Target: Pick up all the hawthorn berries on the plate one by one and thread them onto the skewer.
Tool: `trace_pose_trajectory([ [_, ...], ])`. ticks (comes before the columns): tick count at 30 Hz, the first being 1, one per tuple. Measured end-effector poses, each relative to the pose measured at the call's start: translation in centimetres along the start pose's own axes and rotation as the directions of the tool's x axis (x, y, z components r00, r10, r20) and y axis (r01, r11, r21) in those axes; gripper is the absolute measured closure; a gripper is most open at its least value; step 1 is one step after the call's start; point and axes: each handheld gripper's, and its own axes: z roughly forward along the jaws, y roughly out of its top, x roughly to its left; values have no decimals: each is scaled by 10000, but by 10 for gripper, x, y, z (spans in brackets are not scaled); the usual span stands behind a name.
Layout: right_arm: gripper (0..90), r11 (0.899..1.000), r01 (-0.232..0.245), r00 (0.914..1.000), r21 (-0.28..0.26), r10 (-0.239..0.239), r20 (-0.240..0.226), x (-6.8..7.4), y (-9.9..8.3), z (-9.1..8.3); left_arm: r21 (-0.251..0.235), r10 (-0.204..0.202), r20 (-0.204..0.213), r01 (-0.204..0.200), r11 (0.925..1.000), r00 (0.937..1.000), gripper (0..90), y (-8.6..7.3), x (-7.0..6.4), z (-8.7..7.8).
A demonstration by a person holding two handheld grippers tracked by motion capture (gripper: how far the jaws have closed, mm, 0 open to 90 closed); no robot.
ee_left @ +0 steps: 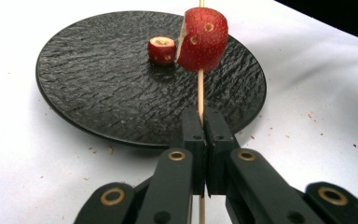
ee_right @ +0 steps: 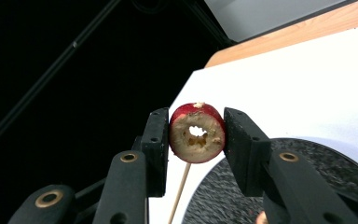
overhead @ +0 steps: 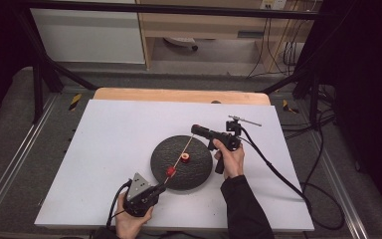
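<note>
left gripper (ee_left: 200, 140): jaws pinch the stick (ee_left: 200, 91) | right gripper (ee_right: 196, 135): jaws squeeze a red fruit ring (ee_right: 196, 133) above the black plate (overhead: 199, 172) | tip: keep stick still, push ring on straight, aim for the hole

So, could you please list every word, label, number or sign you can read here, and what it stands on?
None can be read: the tongs, left and right, the skewer, the fruit pieces and the black plate carry no lettering. The yellow-black floor markers are stripes, not text.
</note>
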Motion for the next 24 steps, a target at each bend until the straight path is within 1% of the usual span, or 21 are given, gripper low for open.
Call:
trace_pose_trajectory([
  [2, 628, 9999, -37, 10000, -155, 38, 31, 1, -3, 2, -37, -78, 0, 78, 10000, 10000, 884, 0, 0, -1],
  [4, 630, 9998, -47, 9999, -193, 50, 131, 2, -7, 3, -83, -164, 51, 165, 9998, 9999, 884, -1, -1, -2],
  [5, 630, 9997, 100, 9998, -207, -96, 192, 2, -9, 4, -59, -259, 82, 259, 9996, 9996, 884, 0, -1, -3],
  [6, 631, 9996, 94, 9998, -265, -89, 198, 2, -11, 5, -68, -352, 106, 353, 9994, 9993, 884, 0, -1, -3],
  [7, 632, 9990, 230, 9995, -380, -221, 242, 2, -12, 5, -37, -399, 120, 399, 9992, 9991, 884, 0, 0, -3],
  [9, 632, 9985, 186, 9997, -523, -177, 167, 4, -14, 6, -16, -522, 195, 522, 9986, 9984, 884, 0, 0, -2],
  [12, 634, 9953, 534, 9982, -805, -509, 323, 6, -18, 6, 80, -698, 393, 696, 9975, 9968, 884, 0, -3, -1],
  [14, 634, 9935, 720, 9970, -884, -692, 348, 5, -19, 6, 75, -832, 539, 830, 9965, 9951, 884, 0, -5, -1],
  [15, 635, 9927, 770, 9967, -930, -743, 323, 5, -20, 6, 50, -846, 535, 845, 9964, 9950, 884, 0, -5, -1],
  [17, 636, 9930, 697, 9975, -956, -681, 200, 3, -20, 7, 60, -898, 444, 896, 9960, 9950, 884, 1, -5, -1],
  [18, 638, 9920, 731, 9973, -1031, -720, 148, 3, -19, 8, 31, -989, 459, 989, 9951, 9940, 884, 1, -4, -1],
  [20, 638, 9898, 800, 9968, -1179, -790, 125, 3, -20, 8, -6, -1011, 377, 1012, 9949, 9942, 884, 1, -2, -3],
  [22, 639, 9863, 902, 9959, -1384, -883, 199, 3, -20, 8, -61, -1005, 378, 1008, 9949, 9942, 884, 1, -2, -3],
  [24, 639, 9871, 679, 9977, -1451, -680, 43, 3, -21, 9, -90, -1053, 380, 1057, 9944, 9937, 884, 0, -3, -3],
])
